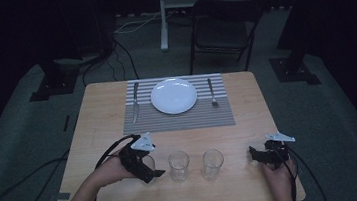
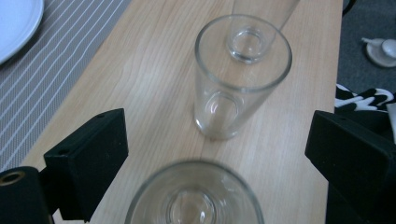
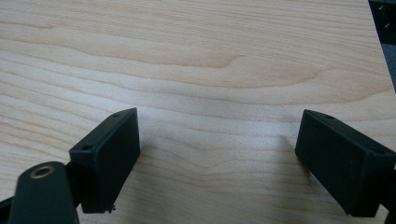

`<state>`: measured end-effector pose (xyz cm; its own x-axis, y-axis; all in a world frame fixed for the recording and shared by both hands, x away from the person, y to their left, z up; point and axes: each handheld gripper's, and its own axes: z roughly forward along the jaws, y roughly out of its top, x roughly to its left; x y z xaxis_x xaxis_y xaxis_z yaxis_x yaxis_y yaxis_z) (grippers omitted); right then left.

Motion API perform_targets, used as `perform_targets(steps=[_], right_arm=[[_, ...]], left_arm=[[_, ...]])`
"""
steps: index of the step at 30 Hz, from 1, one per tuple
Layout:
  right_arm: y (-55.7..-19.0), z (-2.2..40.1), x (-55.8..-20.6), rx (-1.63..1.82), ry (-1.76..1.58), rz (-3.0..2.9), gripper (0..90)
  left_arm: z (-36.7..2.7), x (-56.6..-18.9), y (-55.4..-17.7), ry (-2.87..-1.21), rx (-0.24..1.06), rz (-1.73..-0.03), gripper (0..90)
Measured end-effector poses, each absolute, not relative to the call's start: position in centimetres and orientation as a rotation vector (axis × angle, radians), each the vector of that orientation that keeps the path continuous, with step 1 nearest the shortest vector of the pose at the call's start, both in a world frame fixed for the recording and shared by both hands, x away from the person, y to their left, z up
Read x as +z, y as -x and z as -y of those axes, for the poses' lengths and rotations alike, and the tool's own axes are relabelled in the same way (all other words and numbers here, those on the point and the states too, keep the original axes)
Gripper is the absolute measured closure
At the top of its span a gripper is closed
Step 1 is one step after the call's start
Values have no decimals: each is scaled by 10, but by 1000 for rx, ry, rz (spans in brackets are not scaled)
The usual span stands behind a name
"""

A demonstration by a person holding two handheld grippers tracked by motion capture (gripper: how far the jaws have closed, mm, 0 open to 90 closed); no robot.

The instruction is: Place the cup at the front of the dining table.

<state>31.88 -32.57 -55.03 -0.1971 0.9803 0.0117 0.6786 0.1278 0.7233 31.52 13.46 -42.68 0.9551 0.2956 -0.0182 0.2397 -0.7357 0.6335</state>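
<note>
Three clear empty glasses stand in a row near the table's front edge. In the left gripper view the nearest glass point(image 2: 194, 198) sits low between the two black jaws, with the middle glass point(image 2: 240, 79) and the far glass point(image 2: 264, 9) lined up beyond it. My left gripper point(image 2: 217, 135) is open. From above, the left gripper point(image 1: 149, 165) is at the row's left end, around the first glass, with the middle glass point(image 1: 179, 165) and the third glass point(image 1: 213, 163) to its right. My right gripper point(image 1: 258, 153) rests at the front right, open over bare wood point(image 3: 218, 123).
A striped grey placemat point(image 1: 178, 118) lies at the table's far side with a white plate point(image 1: 173, 96), a knife point(image 1: 135, 102) on its left and a fork point(image 1: 212, 93) on its right. A dark folding chair point(image 1: 221, 28) stands behind the table. Cables point(image 1: 20, 190) trail on the floor.
</note>
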Motion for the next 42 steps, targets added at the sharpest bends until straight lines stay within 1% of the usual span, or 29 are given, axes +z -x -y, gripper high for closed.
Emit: perform_targets(steps=[2,22,26,27,28,34,38,39,42], right_arm=[[-319,326,-550,840,-1595,-1938,136],[-319,326,-550,840,-1595,-1938,136],[-319,326,-550,840,-1595,-1938,136],[-319,326,-550,840,-1595,-1937,136],[-319,326,-550,840,-1595,-1937,136],[-319,326,-550,840,-1595,-1938,136],[-319,326,-550,840,-1595,-1938,136],[-319,326,-550,840,-1595,-1938,136],[-319,326,-550,840,-1595,-1937,136]], left_arm=[[-127,-428,-315,-2447,121,-358,64],[-74,-432,-320,-2557,79,-268,64],[-67,-434,-322,-2569,73,-275,65],[-67,-434,-323,-2572,69,-280,71],[-66,-435,-324,-2568,73,-290,142],[-62,-438,-328,-2605,64,-312,164],[-58,-440,-326,-2620,55,-290,168],[-58,-441,-325,-2618,65,-292,230],[-57,-442,-325,-2632,89,-286,284]])
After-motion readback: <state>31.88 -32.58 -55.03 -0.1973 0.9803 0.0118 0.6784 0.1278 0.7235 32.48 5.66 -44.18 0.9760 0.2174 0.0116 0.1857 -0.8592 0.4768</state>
